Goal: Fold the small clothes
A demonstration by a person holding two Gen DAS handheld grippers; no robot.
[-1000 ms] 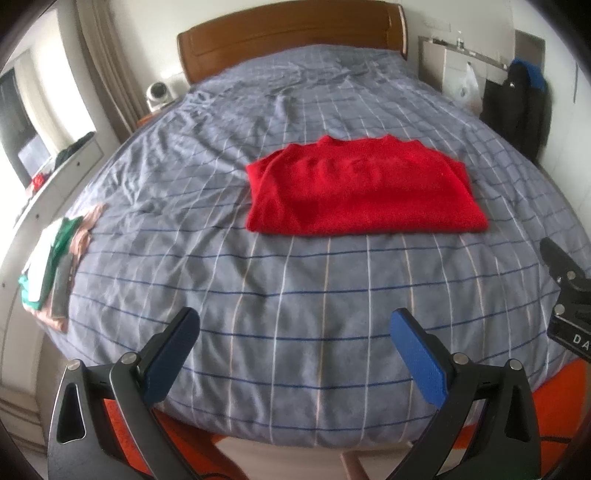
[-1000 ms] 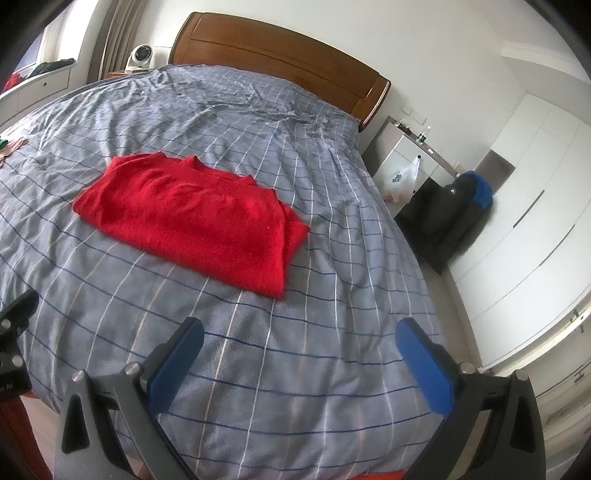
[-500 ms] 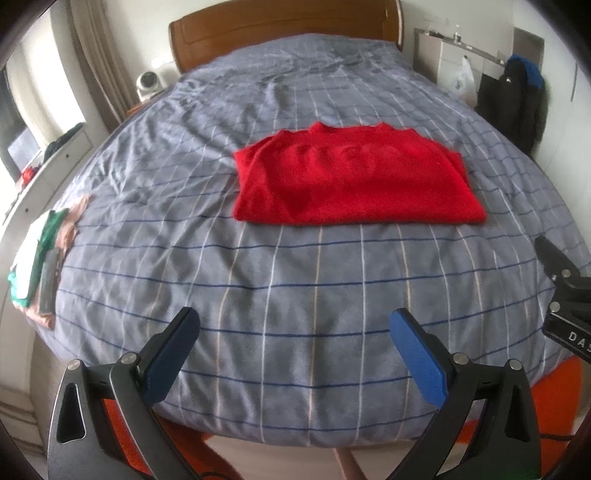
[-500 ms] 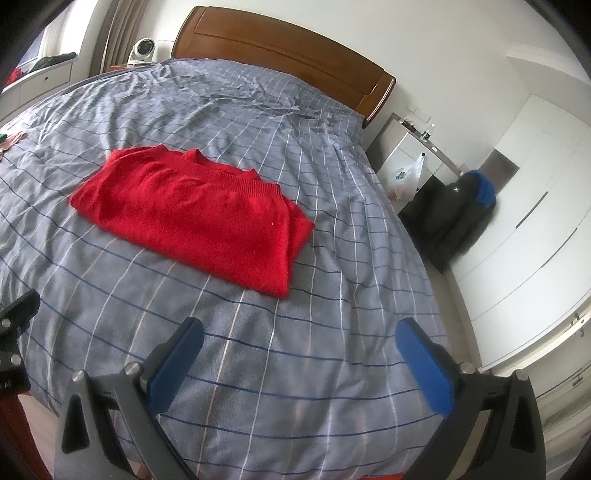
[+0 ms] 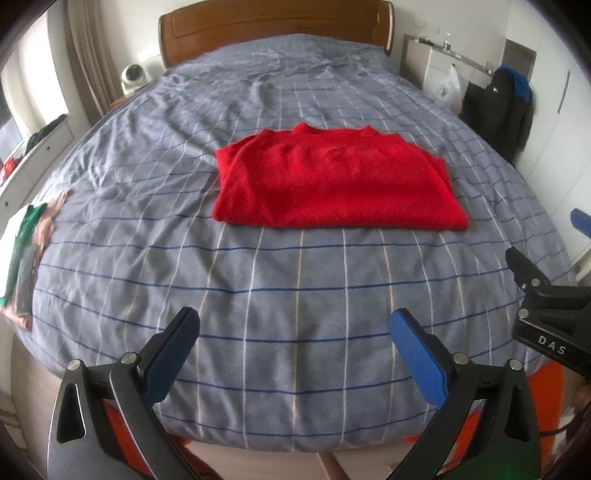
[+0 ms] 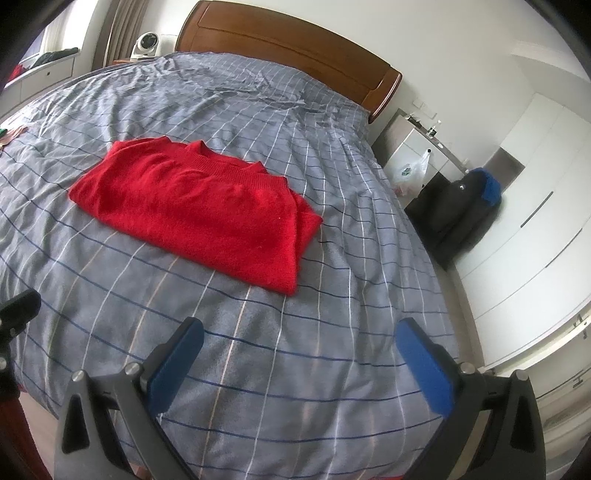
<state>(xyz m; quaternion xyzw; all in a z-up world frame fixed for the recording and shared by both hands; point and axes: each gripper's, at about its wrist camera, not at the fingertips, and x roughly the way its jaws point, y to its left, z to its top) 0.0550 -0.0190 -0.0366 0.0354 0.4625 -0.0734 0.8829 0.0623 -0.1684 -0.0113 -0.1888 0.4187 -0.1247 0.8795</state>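
Note:
A red sweater [image 5: 332, 182] lies folded into a flat rectangle on the grey checked bedspread [image 5: 280, 288], collar toward the headboard. It also shows in the right wrist view [image 6: 199, 206], left of centre. My left gripper [image 5: 293, 347] is open and empty above the bed's near edge, well short of the sweater. My right gripper [image 6: 299, 358] is open and empty, also near the foot of the bed, to the right of the sweater. The right gripper's body [image 5: 546, 314] shows at the right edge of the left wrist view.
A small pile of other clothes [image 5: 26, 251] lies at the bed's left edge. A wooden headboard [image 5: 273, 26] stands at the far end. A dark bag [image 6: 458, 210] and a white cabinet [image 6: 413, 147] stand right of the bed, with white wardrobes [image 6: 535, 221] beyond.
Both grippers have shifted slightly; the sweater sits a little closer and more centred in the left view. Nothing was grasped and the sweater has not moved on the bed.

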